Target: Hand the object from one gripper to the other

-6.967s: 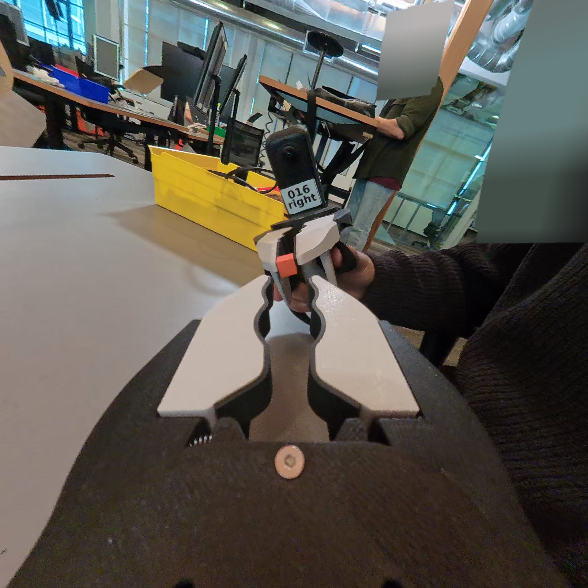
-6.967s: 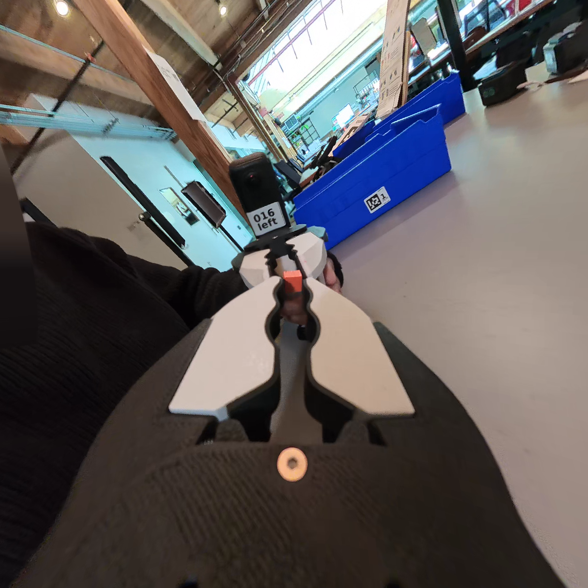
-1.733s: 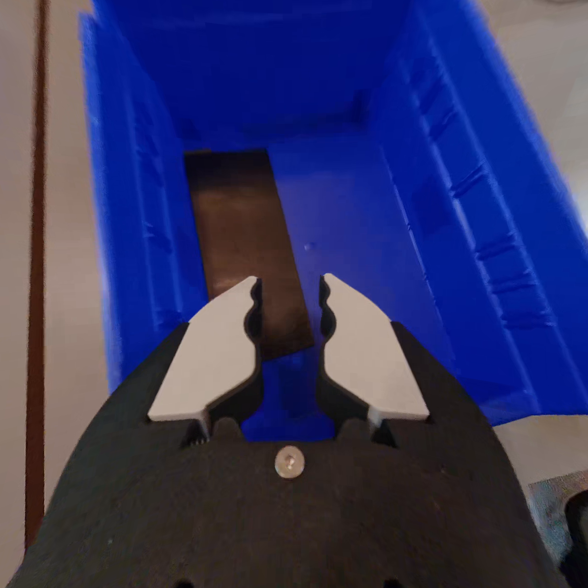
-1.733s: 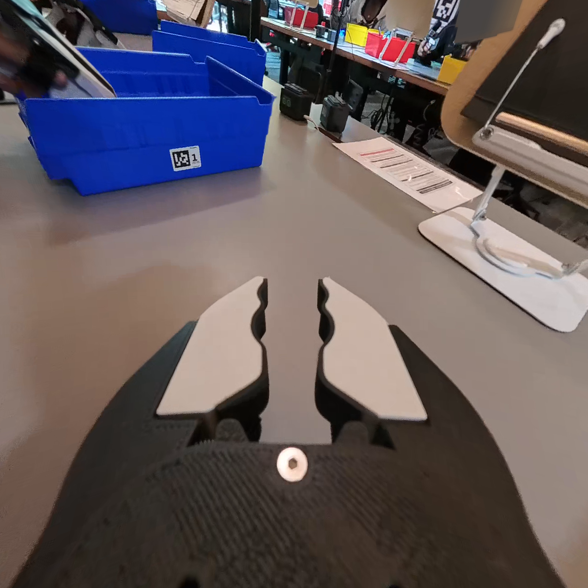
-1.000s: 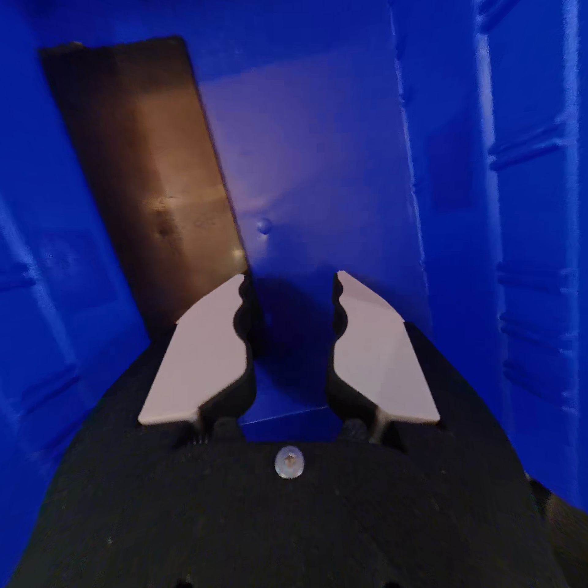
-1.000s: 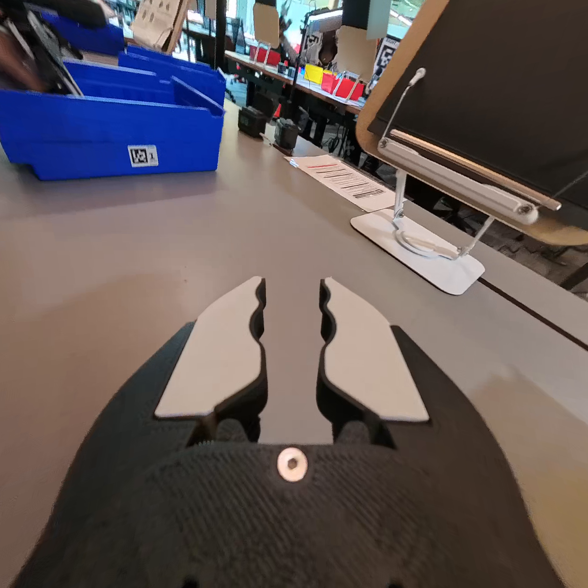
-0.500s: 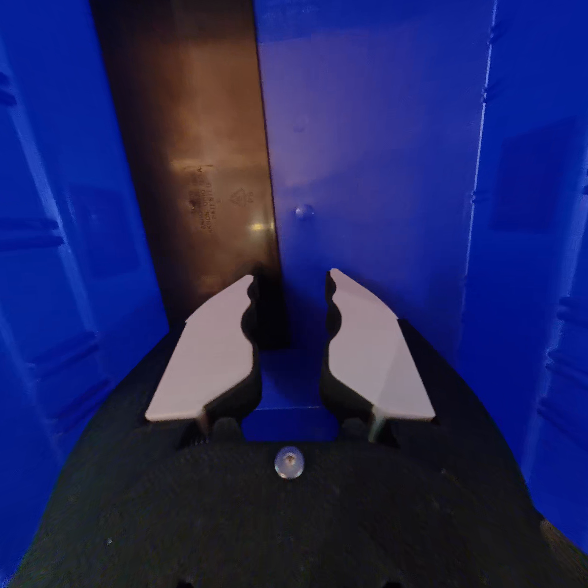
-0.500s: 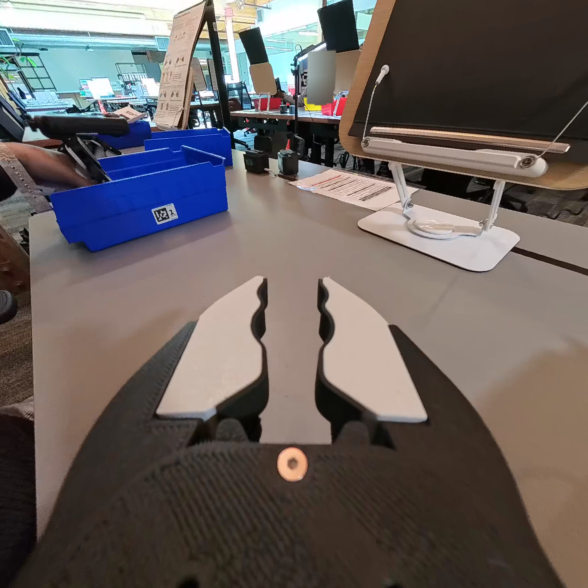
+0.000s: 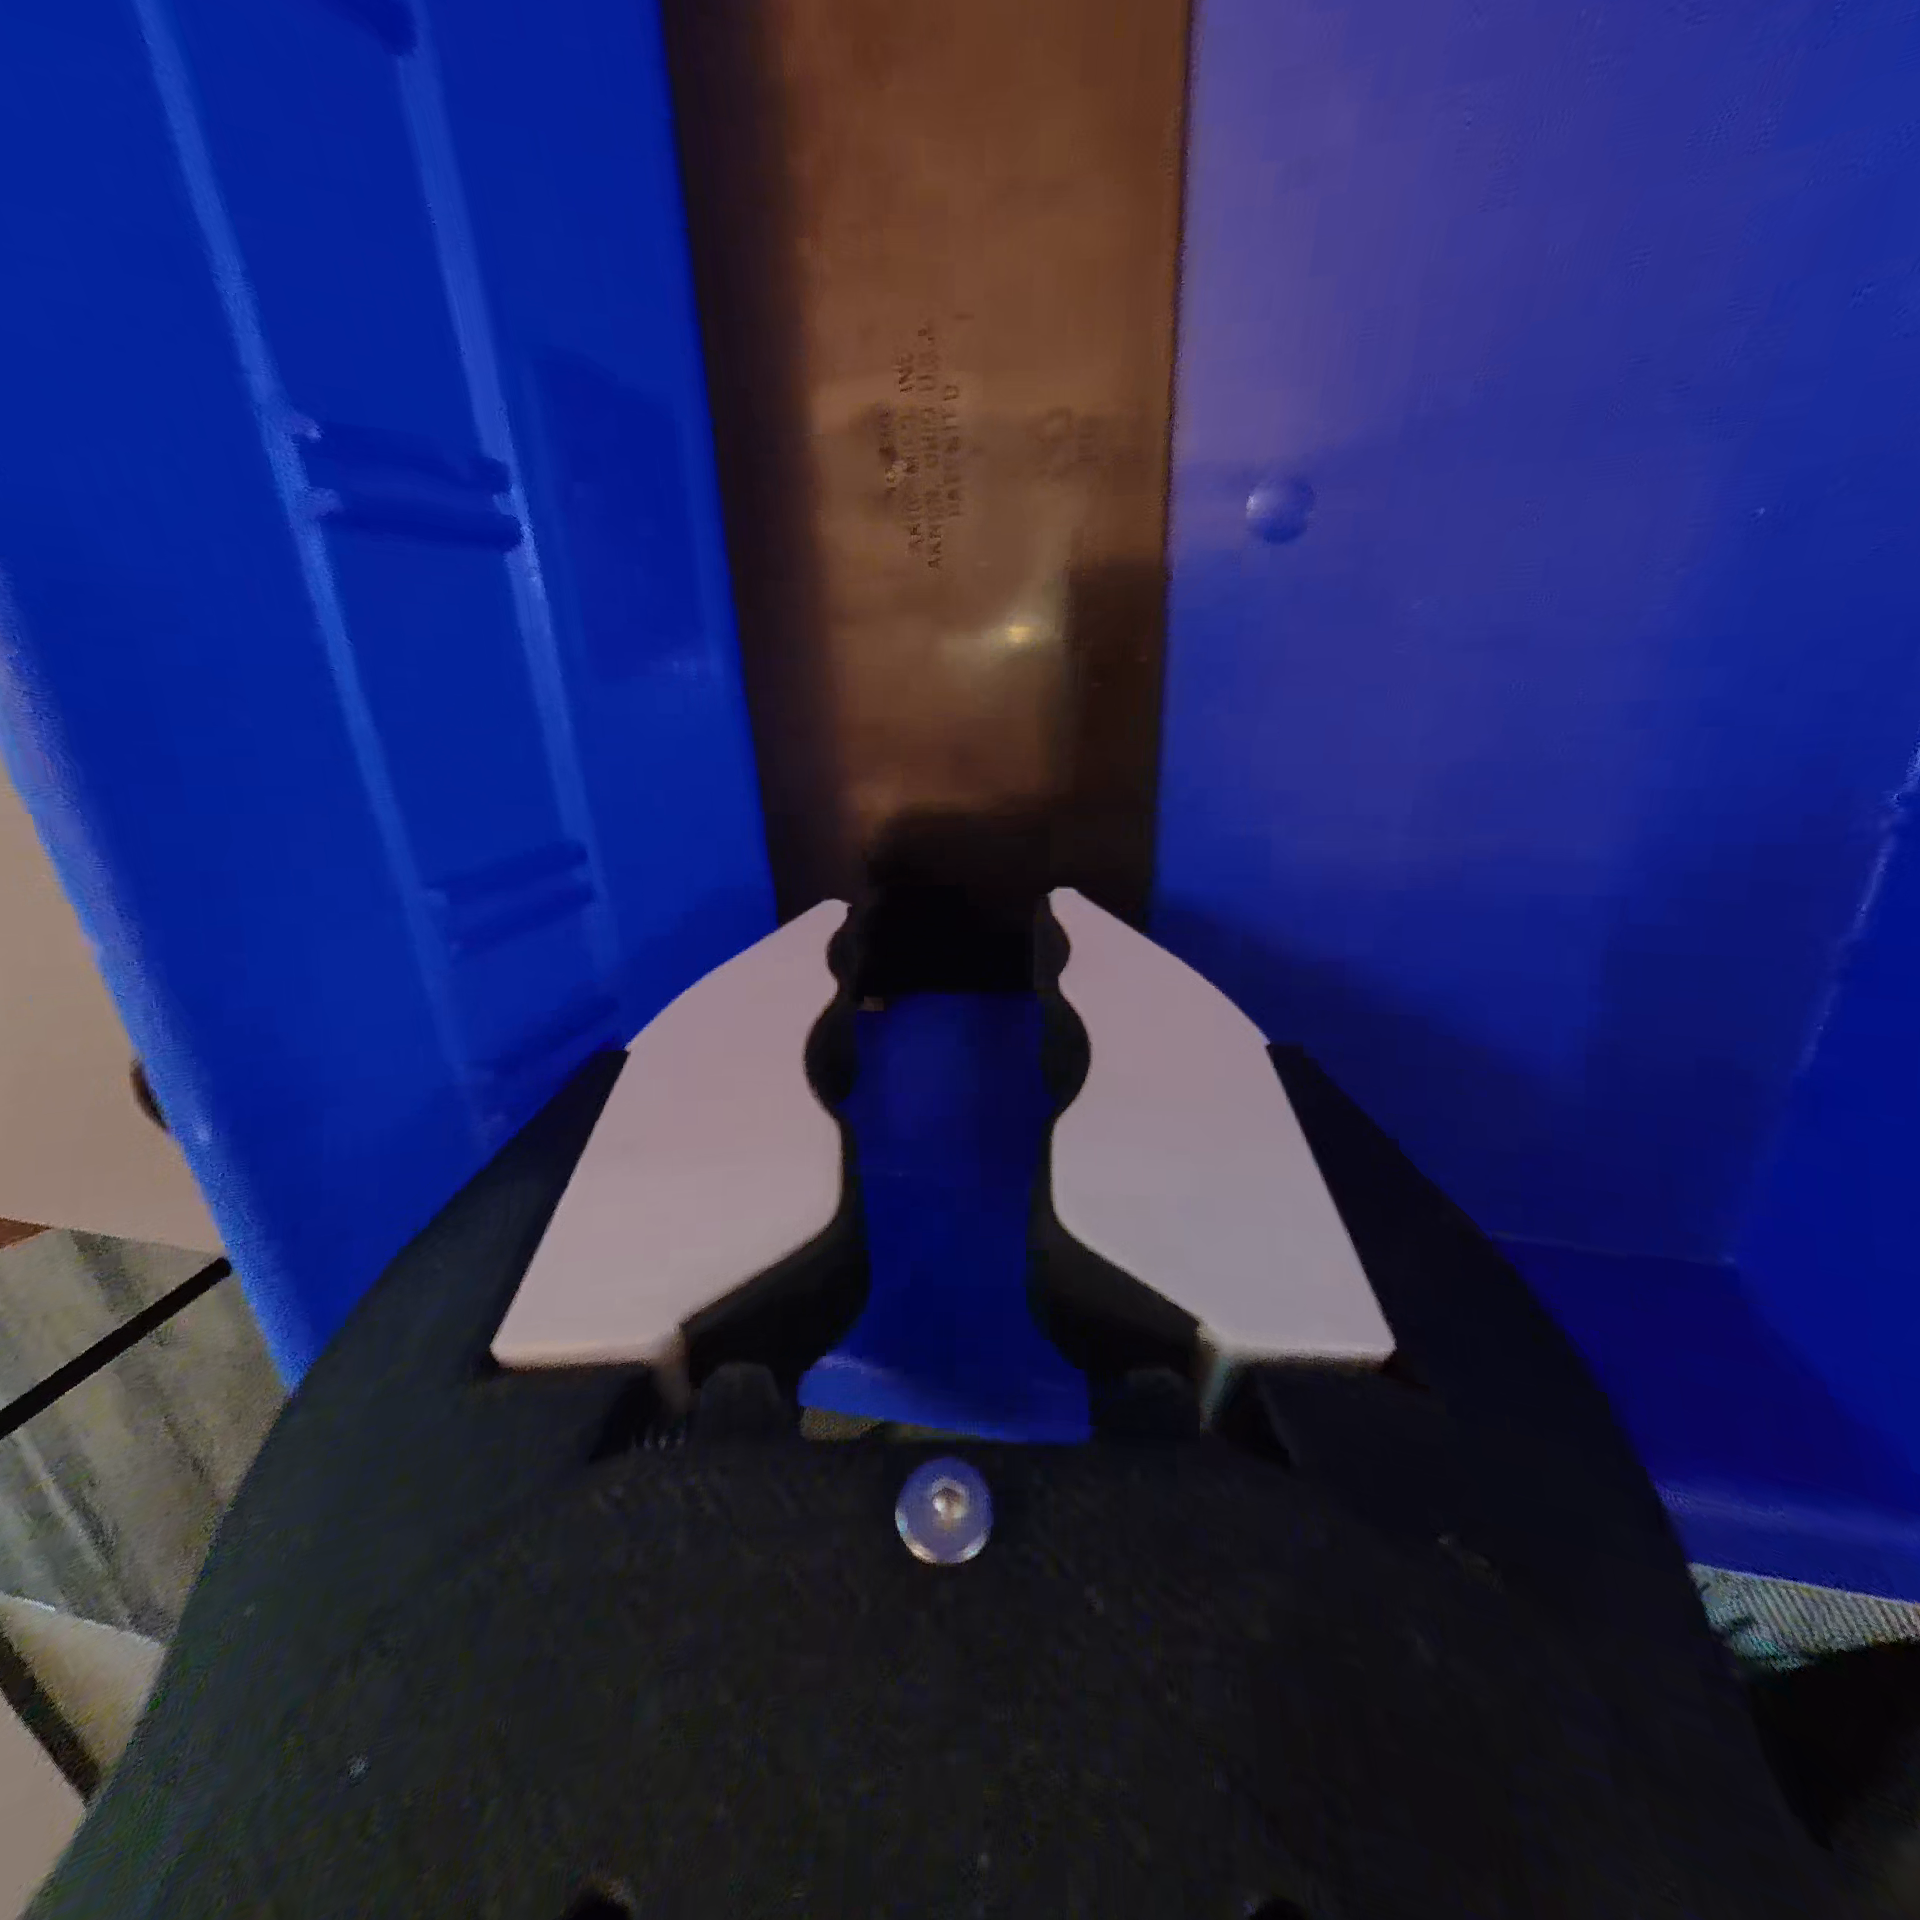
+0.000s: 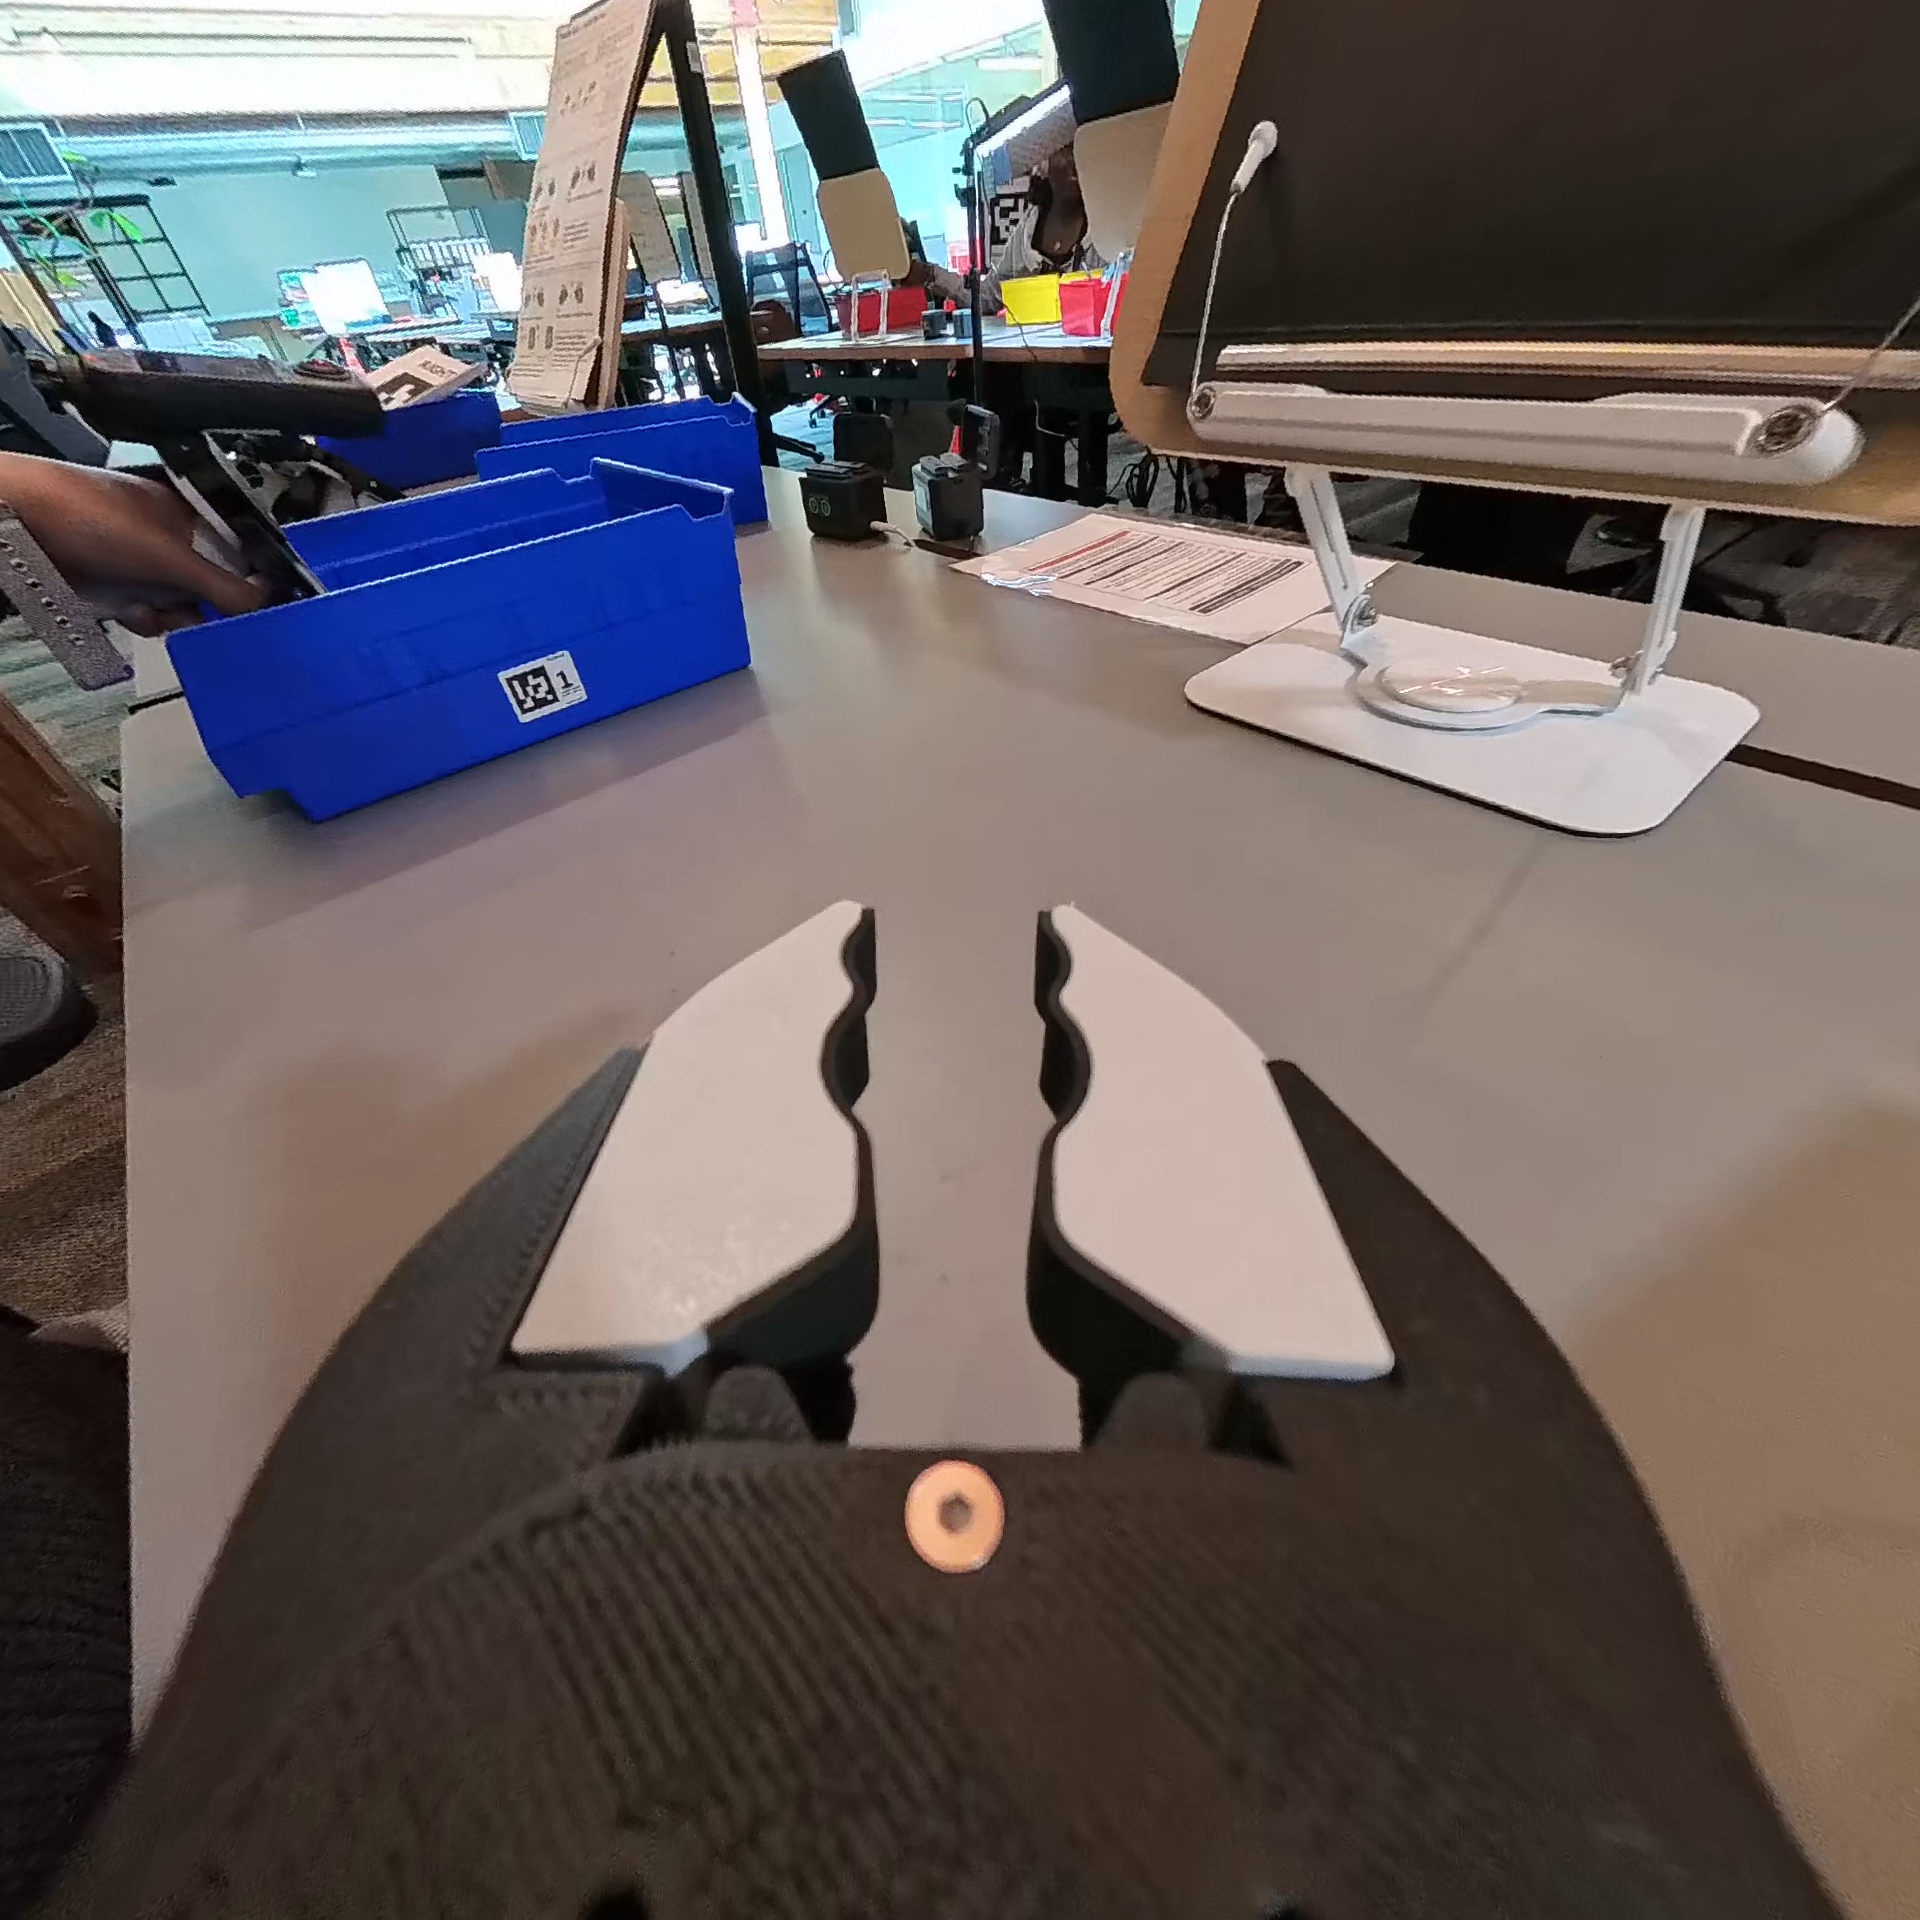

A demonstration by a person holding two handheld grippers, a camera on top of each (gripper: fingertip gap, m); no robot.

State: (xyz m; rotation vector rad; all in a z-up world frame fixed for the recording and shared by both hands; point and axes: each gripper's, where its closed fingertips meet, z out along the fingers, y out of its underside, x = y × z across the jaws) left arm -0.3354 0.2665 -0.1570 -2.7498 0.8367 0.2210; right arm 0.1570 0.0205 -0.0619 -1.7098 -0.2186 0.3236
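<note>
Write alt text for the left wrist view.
The open left gripper reaches into a blue bin, its fingertips at the near end of a flat dark plate lying along the bin's floor, not yet clamped.

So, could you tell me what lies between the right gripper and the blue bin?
In the right wrist view, only bare grey table lies between the open right gripper and the blue bin.

An open workshop floor — rows of worktables (image 10: 935, 343), blue bins (image 10: 468, 644), an instruction board (image 10: 582, 197).
</note>
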